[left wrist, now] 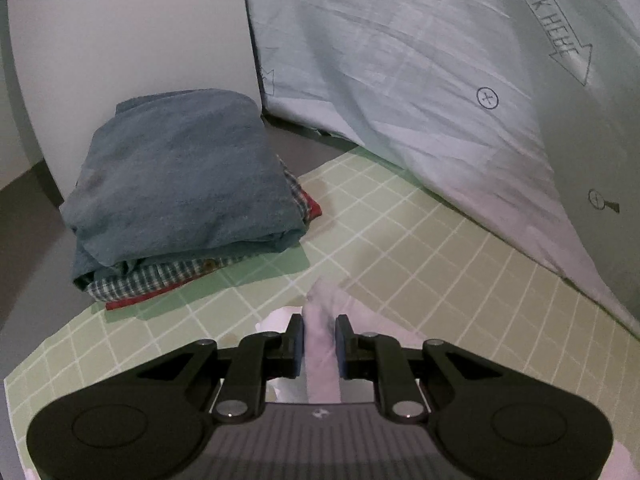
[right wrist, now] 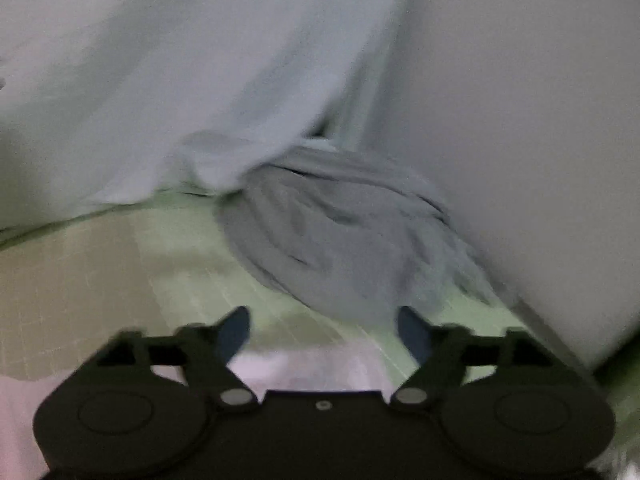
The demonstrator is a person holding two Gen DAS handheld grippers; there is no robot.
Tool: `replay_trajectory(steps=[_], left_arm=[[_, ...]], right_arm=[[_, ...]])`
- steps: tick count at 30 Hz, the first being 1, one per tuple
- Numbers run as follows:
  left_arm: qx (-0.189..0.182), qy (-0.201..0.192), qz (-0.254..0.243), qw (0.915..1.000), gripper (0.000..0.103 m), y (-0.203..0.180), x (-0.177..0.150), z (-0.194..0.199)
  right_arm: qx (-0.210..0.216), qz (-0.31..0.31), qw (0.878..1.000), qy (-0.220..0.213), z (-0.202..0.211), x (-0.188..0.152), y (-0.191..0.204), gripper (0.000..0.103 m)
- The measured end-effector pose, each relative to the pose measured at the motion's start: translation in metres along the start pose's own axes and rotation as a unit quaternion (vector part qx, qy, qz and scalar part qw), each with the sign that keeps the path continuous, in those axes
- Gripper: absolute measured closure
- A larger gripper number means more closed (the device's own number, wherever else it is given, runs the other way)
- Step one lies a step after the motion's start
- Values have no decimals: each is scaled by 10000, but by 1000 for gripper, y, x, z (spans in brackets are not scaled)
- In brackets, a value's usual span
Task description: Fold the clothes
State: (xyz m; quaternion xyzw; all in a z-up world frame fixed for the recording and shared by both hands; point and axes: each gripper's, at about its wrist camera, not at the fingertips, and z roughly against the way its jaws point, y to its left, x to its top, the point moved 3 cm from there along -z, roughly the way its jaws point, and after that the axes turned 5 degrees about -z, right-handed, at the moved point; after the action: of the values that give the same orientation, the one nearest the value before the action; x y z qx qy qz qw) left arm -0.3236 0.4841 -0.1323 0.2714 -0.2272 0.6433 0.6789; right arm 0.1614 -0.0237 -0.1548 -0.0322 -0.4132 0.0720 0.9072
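My left gripper [left wrist: 319, 330] is shut on a bunched fold of a pale pink garment [left wrist: 320, 344], held just above the green grid mat [left wrist: 420, 248]. A stack of folded clothes [left wrist: 180, 188] lies to the left, a blue one on top, a checked one and a red one beneath. In the blurred right wrist view my right gripper [right wrist: 324, 330] stands open with nothing between its fingers, above the pale pink garment [right wrist: 304, 368]. A crumpled grey garment [right wrist: 340, 232] lies on the mat just beyond it.
A pale blue sheet [left wrist: 420, 72] with a carrot print and lettering hangs behind the mat and drapes onto it. A white panel [left wrist: 128, 40] stands behind the folded stack. A light wall [right wrist: 520, 140] rises at the right of the grey garment.
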Motion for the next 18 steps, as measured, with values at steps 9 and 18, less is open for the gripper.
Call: replay_trajectory(steps=[9, 18], left_arm=[[4, -6, -71, 10000, 84, 6, -9, 12], [-61, 96, 19, 9999, 84, 18, -19, 22]], right_arm=[[942, 411, 9875, 1194, -60, -59, 55, 26], [607, 1311, 9834, 1096, 2, -116, 19, 28]])
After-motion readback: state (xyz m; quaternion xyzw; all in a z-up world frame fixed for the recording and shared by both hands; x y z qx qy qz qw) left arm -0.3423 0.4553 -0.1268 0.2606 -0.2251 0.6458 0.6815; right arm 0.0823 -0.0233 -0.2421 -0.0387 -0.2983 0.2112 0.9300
